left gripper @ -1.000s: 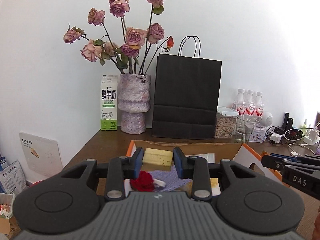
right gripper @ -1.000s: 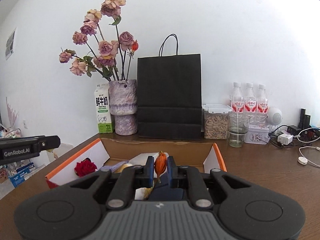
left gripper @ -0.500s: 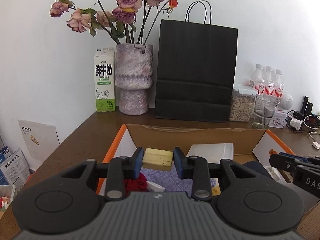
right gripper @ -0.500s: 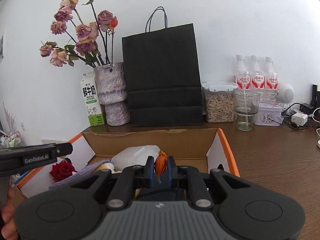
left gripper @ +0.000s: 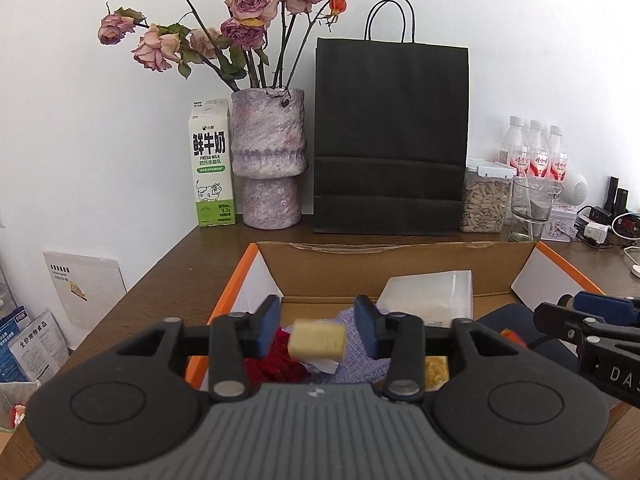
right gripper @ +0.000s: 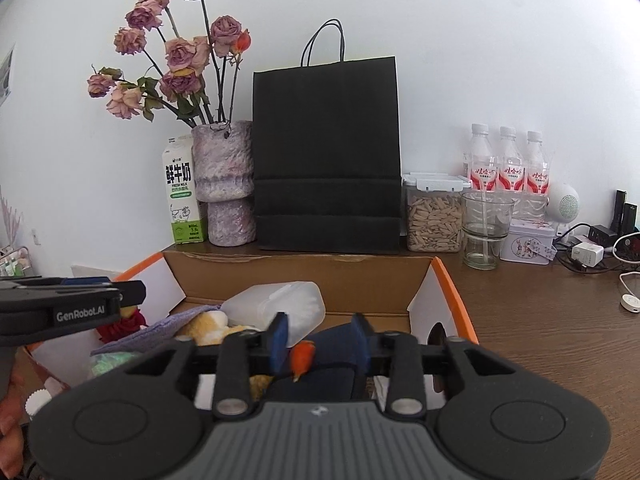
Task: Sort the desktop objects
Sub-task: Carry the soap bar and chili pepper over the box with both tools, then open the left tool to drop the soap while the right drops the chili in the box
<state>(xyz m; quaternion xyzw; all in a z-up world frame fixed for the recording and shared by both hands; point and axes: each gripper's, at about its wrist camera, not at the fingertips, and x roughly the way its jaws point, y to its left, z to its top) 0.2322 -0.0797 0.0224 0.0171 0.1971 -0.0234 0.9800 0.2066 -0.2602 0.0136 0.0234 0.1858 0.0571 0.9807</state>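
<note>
Crowded cardboard box (left gripper: 400, 268) below open tongs (left gripper: 317, 326)

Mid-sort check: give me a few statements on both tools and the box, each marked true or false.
1. The left tool is open, and the yellow block sits loose between its fingers. True.
2. The right tool is shut on the orange bud. False: its jaws stand apart, with the bud loose between them.
3. Both tools are over the cardboard box. True.
4. The black paper bag lies flat inside the box. False: it stands upright behind the box, against the wall.
5. The glass cup stands on the desk, outside the box. True.
</note>
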